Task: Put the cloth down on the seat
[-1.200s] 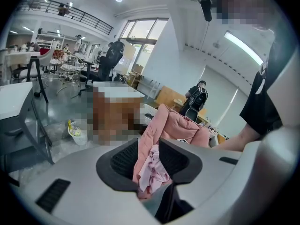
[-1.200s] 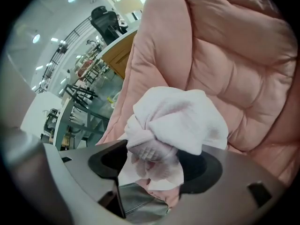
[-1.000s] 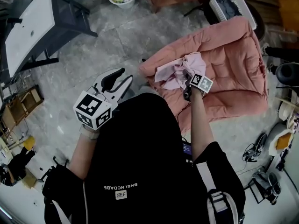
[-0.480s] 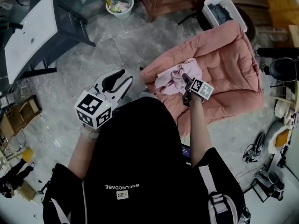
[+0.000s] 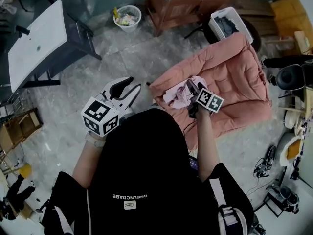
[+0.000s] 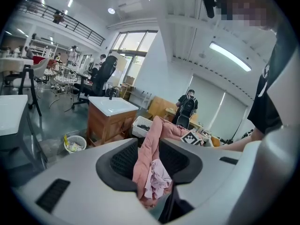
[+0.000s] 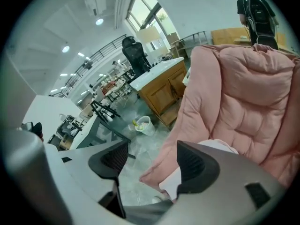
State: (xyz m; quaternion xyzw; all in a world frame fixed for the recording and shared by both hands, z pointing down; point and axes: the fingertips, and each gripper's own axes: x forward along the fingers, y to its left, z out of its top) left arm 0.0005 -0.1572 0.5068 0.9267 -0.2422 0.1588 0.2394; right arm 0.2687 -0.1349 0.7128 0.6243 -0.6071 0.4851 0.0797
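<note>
The pale pink cloth (image 5: pixel 177 96) lies crumpled on the near left part of the pink padded seat (image 5: pixel 234 72). My right gripper (image 5: pixel 193 87) hovers at the cloth's right edge with its jaws open. In the right gripper view, my right gripper (image 7: pixel 152 161) has only the seat's corner (image 7: pixel 234 93) showing through its gap, and a bit of cloth (image 7: pixel 218 146) peeks from behind the right jaw. My left gripper (image 5: pixel 128 86) is held over the floor left of the seat, open and empty. In the left gripper view, the seat (image 6: pixel 152 144) and cloth (image 6: pixel 157 179) show far off between its jaws.
A white table (image 5: pixel 36 35) stands at upper left. A waste basket (image 5: pixel 127 17), a wooden cabinet (image 5: pixel 181 4) and a white crate (image 5: pixel 227 21) sit beyond the seat. Shoes and clutter (image 5: pixel 274 155) line the right side. A person (image 6: pixel 187 107) stands in the background.
The cloth was bunched round my right gripper's jaws; now it lies on the seat and the jaws stand open beside it. The left gripper has hardly moved.
</note>
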